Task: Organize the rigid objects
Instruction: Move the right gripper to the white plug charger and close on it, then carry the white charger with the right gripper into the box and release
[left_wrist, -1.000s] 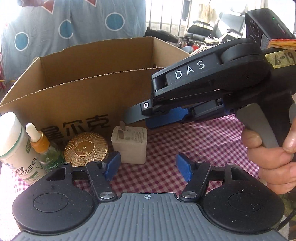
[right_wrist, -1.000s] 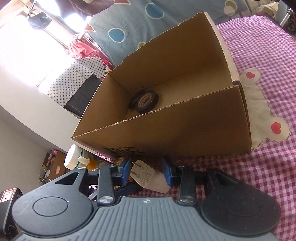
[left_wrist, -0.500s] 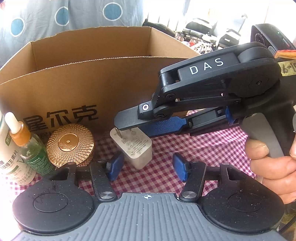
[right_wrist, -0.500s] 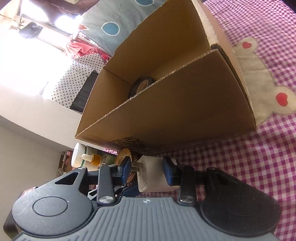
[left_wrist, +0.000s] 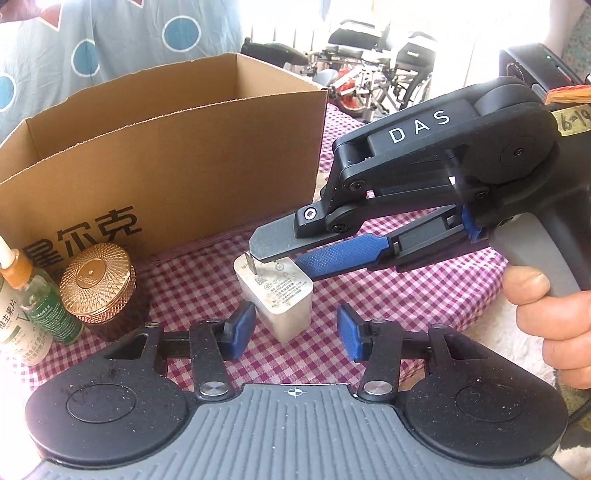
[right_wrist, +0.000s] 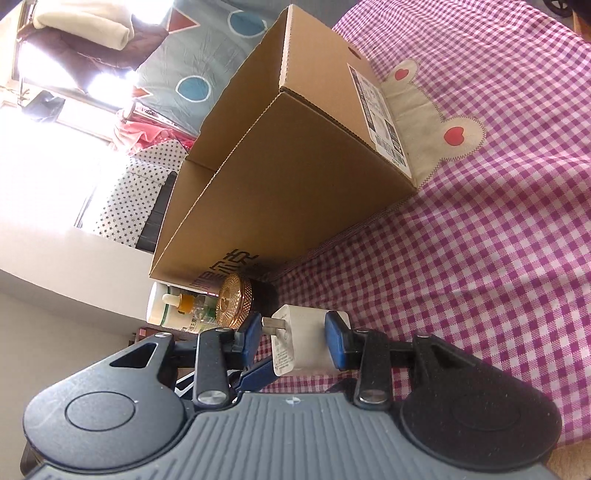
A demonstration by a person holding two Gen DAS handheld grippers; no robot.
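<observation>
— What's hard to see?

— The cardboard box (left_wrist: 177,173) hides its inside; bottles at the left edge are cut off.

— And the charger (left_wrist: 280,295)?

— Frame centre, on the checked cloth (right_wrist: 480,258), gripped prong-to-base by the right gripper (right_wrist: 291,338). The left gripper (left_wrist: 291,326) has just been closing, pads not touching it.

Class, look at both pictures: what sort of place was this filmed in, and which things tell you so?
Probably a lived-in home room, perhaps a bedroom: a pink-and-white checked cloth with appliqué hearts covers the surface, a grey-blue fabric with blue circles hangs behind, and folding wheelchairs stand by a bright window.
</observation>
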